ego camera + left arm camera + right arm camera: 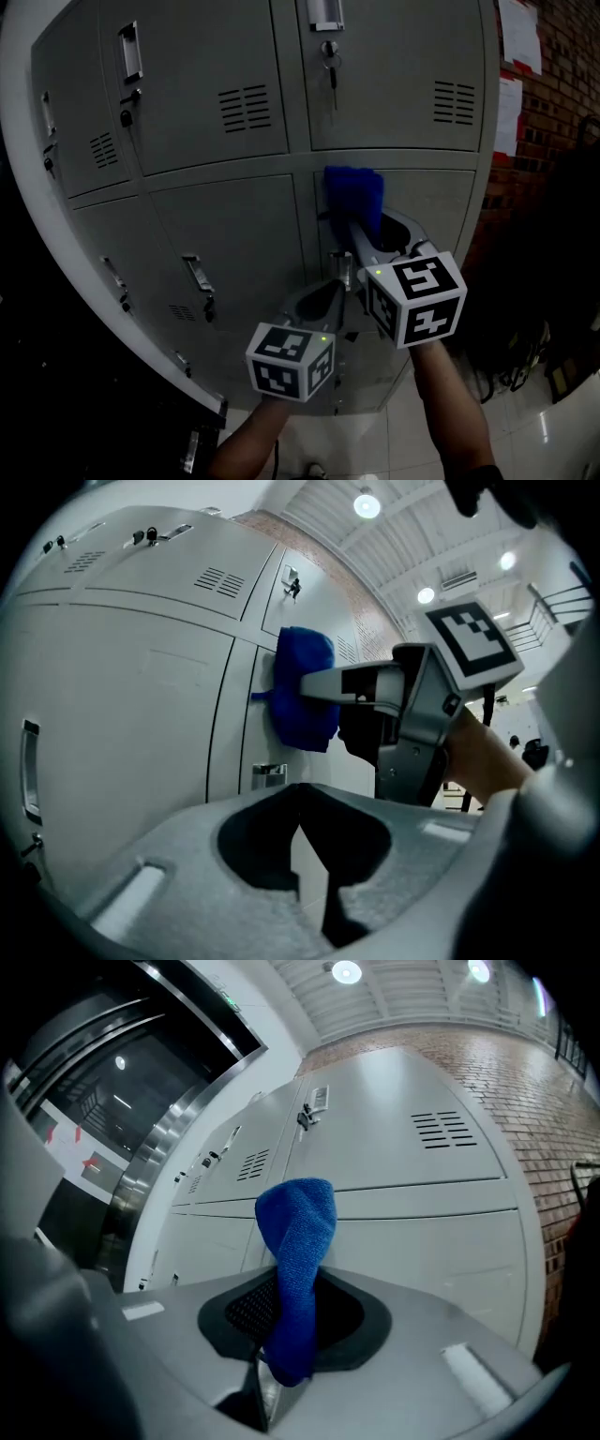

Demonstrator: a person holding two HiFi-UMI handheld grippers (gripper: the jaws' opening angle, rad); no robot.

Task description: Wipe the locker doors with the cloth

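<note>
A blue cloth (353, 195) is pinched in my right gripper (362, 227) and pressed against the top left corner of a lower grey locker door (436, 206). The right gripper view has the cloth (297, 1241) rising out of the shut jaws (289, 1335) towards the lockers. My left gripper (339, 283) hangs just below and left of the right one, shut with nothing in it. Its own view (300, 803) looks up at the cloth (305, 691) lying on the door, and at the right gripper (412, 700) beside it.
The locker bank (206, 112) fills the view, with vents, handles (197, 275) and keys in the locks (330, 64). A brick wall (558, 103) with pinned papers (518, 37) stands at the right. Light floor tiles (441, 441) run below; dark clutter (530, 347) sits low right.
</note>
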